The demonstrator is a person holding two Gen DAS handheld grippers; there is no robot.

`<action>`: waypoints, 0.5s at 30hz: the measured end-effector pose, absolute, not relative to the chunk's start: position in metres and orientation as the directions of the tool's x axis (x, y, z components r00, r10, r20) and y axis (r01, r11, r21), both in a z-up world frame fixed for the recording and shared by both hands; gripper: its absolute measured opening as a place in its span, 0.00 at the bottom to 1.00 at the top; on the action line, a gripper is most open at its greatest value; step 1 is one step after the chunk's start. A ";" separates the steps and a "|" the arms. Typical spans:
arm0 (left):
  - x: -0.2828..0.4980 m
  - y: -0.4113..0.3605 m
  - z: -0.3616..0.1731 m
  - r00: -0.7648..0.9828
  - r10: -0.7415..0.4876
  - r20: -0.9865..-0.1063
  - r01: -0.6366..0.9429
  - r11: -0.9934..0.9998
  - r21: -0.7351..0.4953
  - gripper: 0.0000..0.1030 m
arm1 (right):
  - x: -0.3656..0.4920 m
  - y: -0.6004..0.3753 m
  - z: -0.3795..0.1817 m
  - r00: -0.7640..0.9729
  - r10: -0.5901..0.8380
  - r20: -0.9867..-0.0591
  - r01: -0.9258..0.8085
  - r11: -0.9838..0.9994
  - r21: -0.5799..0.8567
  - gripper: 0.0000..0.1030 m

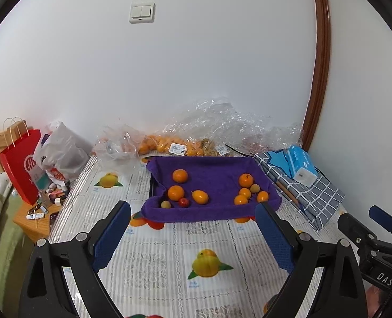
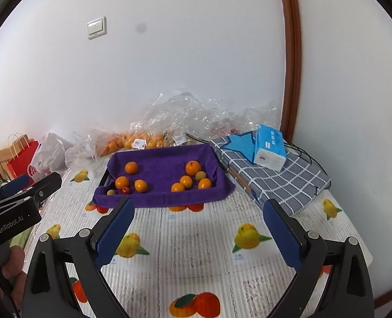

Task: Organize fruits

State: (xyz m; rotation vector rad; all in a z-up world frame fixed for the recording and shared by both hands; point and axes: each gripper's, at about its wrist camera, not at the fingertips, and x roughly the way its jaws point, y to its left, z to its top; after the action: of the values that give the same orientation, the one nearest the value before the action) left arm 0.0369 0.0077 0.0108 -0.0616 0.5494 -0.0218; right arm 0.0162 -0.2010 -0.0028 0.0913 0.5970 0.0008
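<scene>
Purple towel-lined tray (image 1: 211, 212) holds the fruits (image 1: 180, 176); each hand-held gripper (image 1: 193, 235) (image 2: 198, 234) gapes wide, empty.

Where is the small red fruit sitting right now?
In both views, the small red fruit lies on the purple towel, front-left, between a pale round fruit and an orange.

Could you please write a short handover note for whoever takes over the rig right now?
Left gripper: open, empty, above the tablecloth.
Right gripper: open, empty, beside it.
Tray with purple towel: two groups of fruit, five on its left around an orange, five on its right around another orange.
Done: ten fruits sit in the tray.
Left: bagged fruit lies by the wall; whether it gets sorted is unclear.
</scene>
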 end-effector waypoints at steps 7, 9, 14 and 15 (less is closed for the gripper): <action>0.032 -0.001 0.008 0.850 -0.024 -0.527 0.003 0.999 -0.041 0.92 | 0.007 -0.204 -0.002 0.826 0.005 -0.564 0.043 0.997 0.071 0.94; 0.031 -0.002 0.008 0.849 -0.026 -0.527 0.002 0.999 -0.045 0.92 | 0.006 -0.205 -0.001 0.827 0.010 -0.562 0.041 0.996 0.077 0.94; 0.031 0.000 0.007 0.850 -0.030 -0.525 0.000 0.998 -0.056 0.92 | 0.003 -0.205 0.001 0.830 0.003 -0.558 0.046 0.996 0.072 0.94; 0.031 0.001 0.008 0.851 -0.030 -0.524 0.000 0.998 -0.057 0.92 | 0.003 -0.205 0.001 0.831 0.001 -0.557 0.045 0.997 0.070 0.94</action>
State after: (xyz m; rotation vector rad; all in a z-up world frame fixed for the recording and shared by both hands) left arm 0.0310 0.0009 0.0076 -0.0558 0.5523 -0.0156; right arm 0.0028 -0.2050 0.0012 0.0814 0.5903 -0.0235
